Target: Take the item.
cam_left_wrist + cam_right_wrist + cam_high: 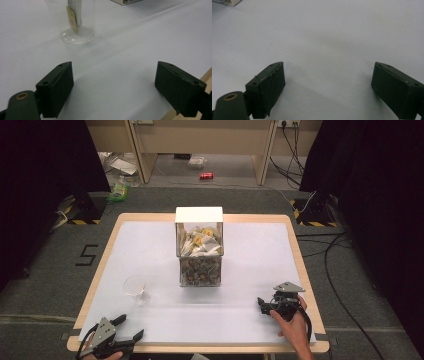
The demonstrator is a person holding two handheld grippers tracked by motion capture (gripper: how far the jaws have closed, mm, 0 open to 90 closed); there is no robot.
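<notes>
A big table (300, 270) with a white sheet on top is standing in front of the person. In the middle a see-through box (199, 247) with a white lid is sitting. Its top part is holding white and yellow tea bags (200, 241), and its bottom part is holding a pile of small brown and grey things that I cannot make out.

At about eight o'clock from the box, a small clear glass (136, 286) is standing upright on the sheet. In the left gripper view the glass (79, 20) is holding a white paper packet with a yellow tag (72, 18) hanging down inside.

The left gripper (127, 329) is resting at seven o'clock, near the table's front edge, jaws wide apart and holding nothing. The right gripper (264, 305) is sitting at four o'clock, jaws also wide apart and gripping nothing.
</notes>
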